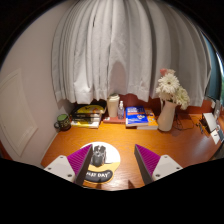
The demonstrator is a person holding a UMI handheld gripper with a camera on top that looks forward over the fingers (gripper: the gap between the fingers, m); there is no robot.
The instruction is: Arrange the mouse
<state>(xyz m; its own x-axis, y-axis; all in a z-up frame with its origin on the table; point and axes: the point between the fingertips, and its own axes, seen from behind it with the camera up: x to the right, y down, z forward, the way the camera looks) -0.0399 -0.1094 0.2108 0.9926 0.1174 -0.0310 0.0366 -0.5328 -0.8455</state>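
A dark mouse (97, 155) lies on a round mouse mat (100, 166), white and yellow with a black band of lettering, on the wooden desk (160, 145). My gripper (108, 160) hangs over the mat, open. The left fingertip (78, 162) is beside the mouse's left flank, and the right fingertip (144, 156) is well off to the right, with a wide gap on that side. The mouse stands between the fingers, resting on the mat, nearer the left one.
Along the back of the desk are stacked books (88, 117), a white cup (113, 103), a blue book (139, 118) and a vase of flowers (168, 108). A small dark jar (63, 122) sits at the far left. White curtains (115, 50) hang behind.
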